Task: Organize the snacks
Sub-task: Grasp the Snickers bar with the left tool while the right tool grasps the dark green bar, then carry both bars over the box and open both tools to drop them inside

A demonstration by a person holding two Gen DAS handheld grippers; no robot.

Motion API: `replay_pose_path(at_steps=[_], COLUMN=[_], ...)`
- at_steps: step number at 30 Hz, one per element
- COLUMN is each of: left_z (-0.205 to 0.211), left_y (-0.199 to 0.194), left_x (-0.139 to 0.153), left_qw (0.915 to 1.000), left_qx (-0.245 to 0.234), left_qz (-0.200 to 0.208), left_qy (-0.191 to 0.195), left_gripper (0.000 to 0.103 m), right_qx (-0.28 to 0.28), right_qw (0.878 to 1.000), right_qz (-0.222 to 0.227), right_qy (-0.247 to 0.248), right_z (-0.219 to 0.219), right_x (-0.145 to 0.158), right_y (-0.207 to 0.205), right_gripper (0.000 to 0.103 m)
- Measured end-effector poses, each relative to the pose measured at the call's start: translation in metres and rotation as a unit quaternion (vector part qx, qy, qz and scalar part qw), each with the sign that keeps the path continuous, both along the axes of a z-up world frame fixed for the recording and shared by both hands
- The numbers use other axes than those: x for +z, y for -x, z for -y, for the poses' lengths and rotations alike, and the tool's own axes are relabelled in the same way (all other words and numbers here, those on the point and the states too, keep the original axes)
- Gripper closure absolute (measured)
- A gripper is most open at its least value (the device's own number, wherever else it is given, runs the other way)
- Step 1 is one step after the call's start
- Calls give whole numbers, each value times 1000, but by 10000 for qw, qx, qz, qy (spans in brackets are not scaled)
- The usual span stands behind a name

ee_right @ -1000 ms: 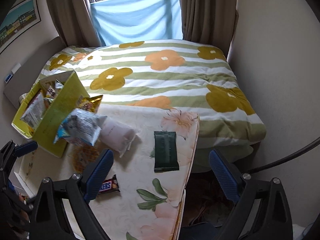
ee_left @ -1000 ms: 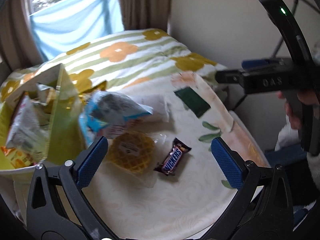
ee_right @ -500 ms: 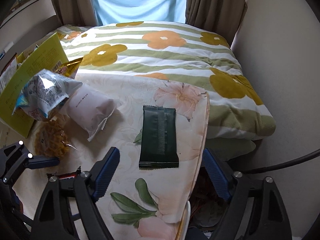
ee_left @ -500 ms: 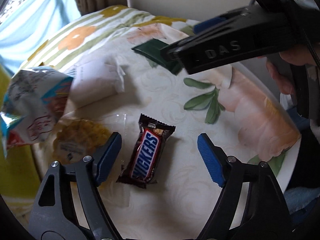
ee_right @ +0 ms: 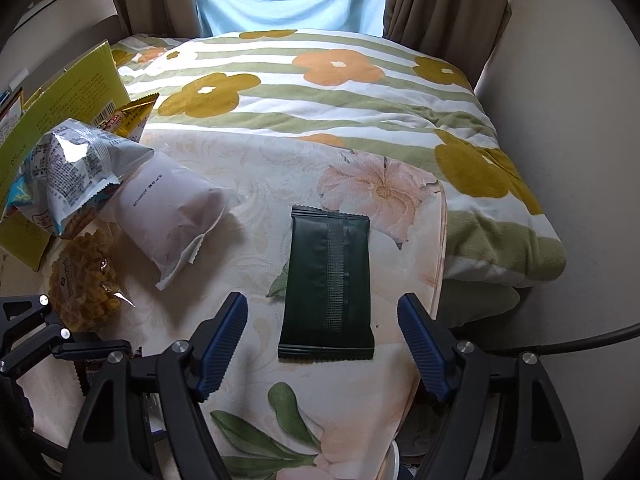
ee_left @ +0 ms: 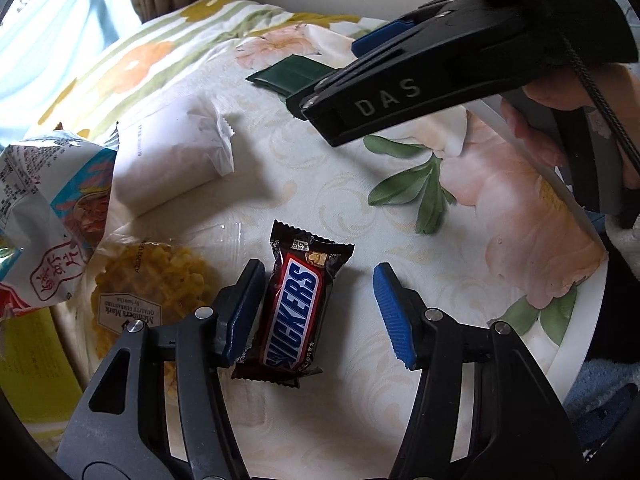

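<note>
The left gripper (ee_left: 316,312) stands low over the Snickers (ee_left: 294,306), which lies flat on the flowered cloth (ee_left: 320,184), just beside the corn snack (ee_left: 160,292). Its jaws are closing and about half open: the bar is between them, the left pad is at the edge of the wrapper, and the right pad is apart from it, so nothing is held yet.

The right gripper (ee_right: 320,344) hangs over the near end of the green packet (ee_right: 328,284), which lies flat near the cloth's right edge. Its jaws are closing too, about half open, with the packet's end between them and a gap on each side (no contact that I can see).

I judge the bar to be light and rather firm inside, with a glossy wrapper that may slip. It is best taken across its narrow width, at the middle, not at the crimped ends, which would only fold. The packet looks thin, flat and light; whether it is stiff I cannot tell. Because it lies so flat, the pads must come down to the cloth and pinch its long sides, otherwise they may slide over it.

The yellow box (ee_right: 68,92) at the left already holds snacks and is probably the goal.
</note>
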State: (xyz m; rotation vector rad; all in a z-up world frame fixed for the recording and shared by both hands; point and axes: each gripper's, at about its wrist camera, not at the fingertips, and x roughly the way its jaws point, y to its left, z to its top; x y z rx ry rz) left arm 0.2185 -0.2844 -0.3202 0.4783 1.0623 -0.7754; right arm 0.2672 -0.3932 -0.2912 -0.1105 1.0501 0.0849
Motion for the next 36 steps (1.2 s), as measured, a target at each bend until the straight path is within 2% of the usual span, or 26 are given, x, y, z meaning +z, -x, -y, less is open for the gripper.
replay_pose_path(at_steps=[1, 5, 17, 18, 21, 22, 30, 36], left_z=[0, -2, -11, -11, -11, -12, -13, -17], left_y=[0, -10, -18, -20, -21, -22, -19, -16], left_x=[0, 1, 3, 3, 3, 4, 11, 41], left_qw=[10000, 9999, 9992, 9991, 9990, 9988, 9982, 9964], left_qx=[2, 119, 328, 338, 377, 402, 531, 780], left_qz=[3, -14, -224, -223, -237, -263, -171, -6], left_qy=[-7, 1, 109, 99, 106, 129, 198, 342], left_gripper=[51, 75, 76, 77, 77, 77, 77, 77], right_qx=[8, 10, -51, -74, -80, -78, -150, -239], right_qw=[10000, 10000, 9996, 9996, 9996, 9996, 9995, 9994], right_qz=[-23, -69, -207, -207, -191, -204, -121, 42], right_qy=[-17, -6, -170, -195, -199, -194, -246, -265], right_z=[0, 1, 2, 2, 3, 3, 6, 9], right_x=[-1, -6, -14, -14, -12, -12, -3, 29], right_y=[-2, -6, -20, -20, -22, -22, -16, -6], right_gripper=[34, 38, 40, 42, 61, 62, 63, 63])
